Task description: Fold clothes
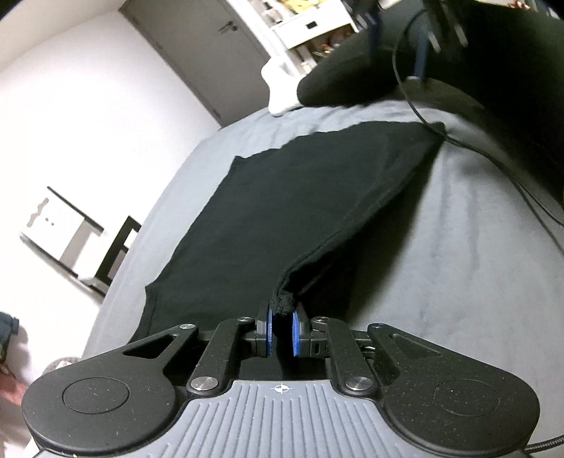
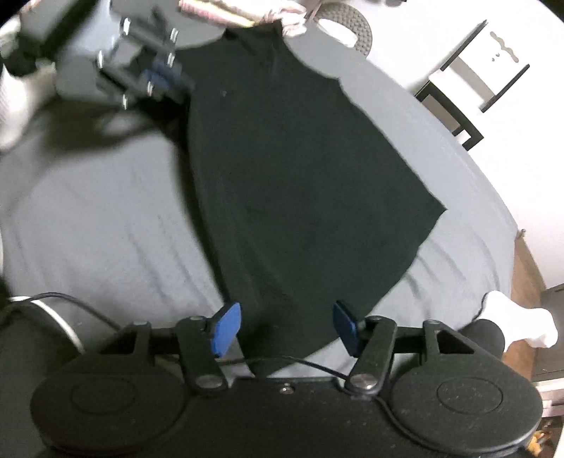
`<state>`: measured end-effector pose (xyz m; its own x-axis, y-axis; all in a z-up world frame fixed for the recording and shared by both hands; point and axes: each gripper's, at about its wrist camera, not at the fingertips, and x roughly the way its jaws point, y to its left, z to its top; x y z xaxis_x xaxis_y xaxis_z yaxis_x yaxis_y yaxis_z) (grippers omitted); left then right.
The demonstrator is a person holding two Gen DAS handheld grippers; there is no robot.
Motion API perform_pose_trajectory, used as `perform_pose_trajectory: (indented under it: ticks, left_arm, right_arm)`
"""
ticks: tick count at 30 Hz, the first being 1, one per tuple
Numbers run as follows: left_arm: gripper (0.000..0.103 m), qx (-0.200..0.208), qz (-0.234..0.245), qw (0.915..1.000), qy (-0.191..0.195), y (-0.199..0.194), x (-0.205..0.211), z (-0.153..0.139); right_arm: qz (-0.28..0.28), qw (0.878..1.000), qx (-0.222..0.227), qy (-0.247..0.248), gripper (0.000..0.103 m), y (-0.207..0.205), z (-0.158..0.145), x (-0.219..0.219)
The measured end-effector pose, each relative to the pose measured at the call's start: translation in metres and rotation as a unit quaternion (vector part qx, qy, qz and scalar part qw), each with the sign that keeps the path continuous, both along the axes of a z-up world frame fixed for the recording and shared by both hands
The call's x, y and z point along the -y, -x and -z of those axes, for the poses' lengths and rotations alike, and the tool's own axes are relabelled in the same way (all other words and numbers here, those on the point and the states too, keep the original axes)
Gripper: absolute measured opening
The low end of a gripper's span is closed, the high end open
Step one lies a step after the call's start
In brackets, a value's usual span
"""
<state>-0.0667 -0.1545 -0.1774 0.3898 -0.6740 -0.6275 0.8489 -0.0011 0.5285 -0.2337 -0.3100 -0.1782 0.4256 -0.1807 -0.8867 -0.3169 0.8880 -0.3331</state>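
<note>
— Where is the black garment (image 1: 289, 218) lying?

— Spread flat on the grey bed sheet (image 1: 440, 264), a long dark panel. In the left wrist view it runs from just under the camera out to a far corner on the right, with one edge doubled over along its right side.

— And the left gripper (image 1: 282, 329)?

— Its two blue pads (image 1: 295, 333) are drawn close together, and a bunched knot of black fabric is pinched between them at the garment's near end. (From the right wrist view the same tool shows far left, blurred, at the garment's far left edge.)

— The right gripper (image 2: 287, 326)?

— Its blue pads (image 2: 225, 327) stand wide apart, nothing between them; the near end of the garment lies on the sheet below the gap. Whether the pads touch the cloth I cannot tell. A thin black cable (image 2: 303, 363) crosses just behind the fingers.

— Anything else on the bed?

— A person's leg in dark trousers with a white sock (image 2: 521, 322), near right in the right wrist view. At the far end, some pale striped cloth (image 2: 225, 12) lies bunched just past the garment.

— Beyond the bed?

— A grey door (image 1: 197, 53) and white shelves (image 1: 303, 24) far off in the left wrist view, and a white-and-black stand (image 1: 60, 232) on the floor to the left.
</note>
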Motion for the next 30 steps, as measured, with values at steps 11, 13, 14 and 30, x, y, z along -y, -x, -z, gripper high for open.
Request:
perform_pose_trajectory:
  ticks: [11,13,14,30]
  left_arm:
    - [0.010,-0.029,-0.016,0.9993,0.017,-0.006,-0.003,-0.004]
    - [0.010,-0.041,-0.026,0.9986,0.023,-0.008,-0.003,-0.006]
    - [0.010,-0.046,-0.030,0.9981,0.027,-0.010,-0.003,-0.008]
    - [0.010,-0.069,-0.066,0.9946,0.040,-0.021,-0.001,-0.012]
  right_arm:
    - [-0.034,0.970,-0.006,0.239,0.055,-0.023,0.097,-0.083]
    - [-0.037,0.967,-0.009,0.252,0.056,-0.028,0.104,-0.085]
    - [-0.043,0.966,-0.007,0.257,0.057,-0.028,0.106,-0.086]
    - [-0.011,0.952,0.054,0.303,0.025,-0.020,0.083,-0.075]
